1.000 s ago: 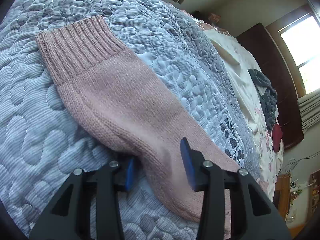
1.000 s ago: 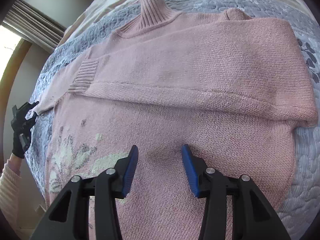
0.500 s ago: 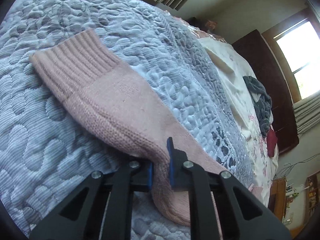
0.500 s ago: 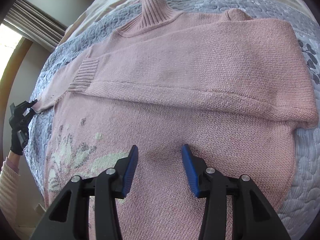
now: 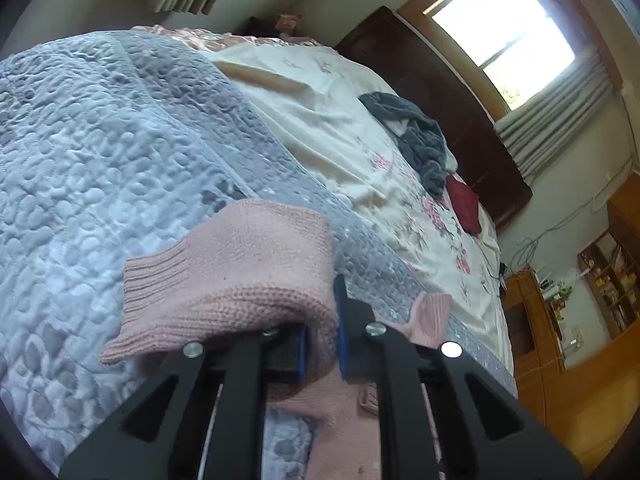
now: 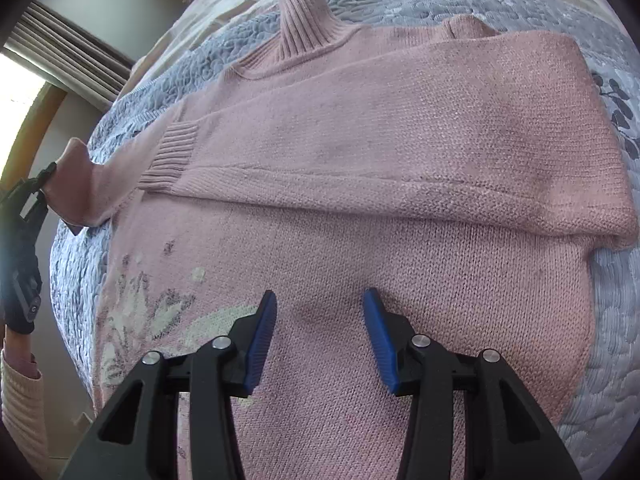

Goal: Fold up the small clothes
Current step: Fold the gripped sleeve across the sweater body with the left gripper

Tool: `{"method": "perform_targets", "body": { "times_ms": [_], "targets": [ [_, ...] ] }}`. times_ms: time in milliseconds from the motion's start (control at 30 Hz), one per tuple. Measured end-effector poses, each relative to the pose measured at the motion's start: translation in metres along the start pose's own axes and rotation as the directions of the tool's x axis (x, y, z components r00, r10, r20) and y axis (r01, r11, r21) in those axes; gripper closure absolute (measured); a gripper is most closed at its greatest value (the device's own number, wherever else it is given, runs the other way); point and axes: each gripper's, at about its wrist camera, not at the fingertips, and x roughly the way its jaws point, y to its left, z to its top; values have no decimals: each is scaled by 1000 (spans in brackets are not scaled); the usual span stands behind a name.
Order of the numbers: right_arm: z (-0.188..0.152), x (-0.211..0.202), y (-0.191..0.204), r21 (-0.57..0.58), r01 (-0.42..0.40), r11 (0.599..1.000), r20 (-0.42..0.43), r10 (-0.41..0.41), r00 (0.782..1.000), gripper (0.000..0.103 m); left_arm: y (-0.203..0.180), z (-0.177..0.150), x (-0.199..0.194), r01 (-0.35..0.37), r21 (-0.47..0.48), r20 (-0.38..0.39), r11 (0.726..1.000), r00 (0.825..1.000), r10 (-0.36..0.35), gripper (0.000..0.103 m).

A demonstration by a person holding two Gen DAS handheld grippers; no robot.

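the sweater [image 6: 400,152] was dusty pink knit, with ribbed collar and cuffs and a cream and grey leafy motif low on its front, and its lifted sleeve [image 5: 240,272] was the same pink. under it the quilt [image 5: 100,140] was pale blue-grey with a stitched pebble pattern and dark leaf prints at its edge, while the sheet [image 5: 320,120] beyond was cream with pink flowers, carrying a dark grey garment [image 5: 420,136] and a dark red cloth [image 5: 464,200]. each hand-held gripper, left [image 5: 320,340] and right [image 6: 318,340], was black with blue pads.
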Motion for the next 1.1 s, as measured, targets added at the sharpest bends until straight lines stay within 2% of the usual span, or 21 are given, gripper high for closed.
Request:
{"method": "perform_targets", "body": {
  "times_ms": [233,333,467,567,733,900,1000,1033,1100],
  "targets": [
    [0,0,1,-9,4,1000,-3,-4,1000,57,-61,-53,42,90,63,-73,994,994,-86,93],
    [0,1,2,-16,7,1000,-3,-7,1000,57,-74,-70,61,112,71,-114,991,988,-103,93],
    [0,1,0,-5,-7,1000,0,7,1000,57,-71,-90,93,80,65,-190,995,980,-67,93],
    [-1,1,-1,-5,-10,1000,0,10,1000,57,-61,-108,115,47,55,-254,997,967,-31,92],
    [-1,2,-1,-3,-10,1000,-5,10,1000,57,-48,-132,134,0,56,-313,998,950,17,91],
    [3,2,-1,5,-5,1000,-20,5,1000,56,-43,-132,124,27,39,-346,999,938,-12,88],
    [8,-2,5,-1,5,1000,-31,-5,1000,54,-40,-128,95,102,-5,-367,995,925,-96,82],
    [10,-3,9,-10,10,1000,-31,-10,999,54,-38,-127,84,108,-7,-377,994,921,-102,82],
    [16,-6,20,-23,1,1000,-29,-2,1000,54,-33,-122,59,119,2,-365,993,924,-110,82]
  ]
}}
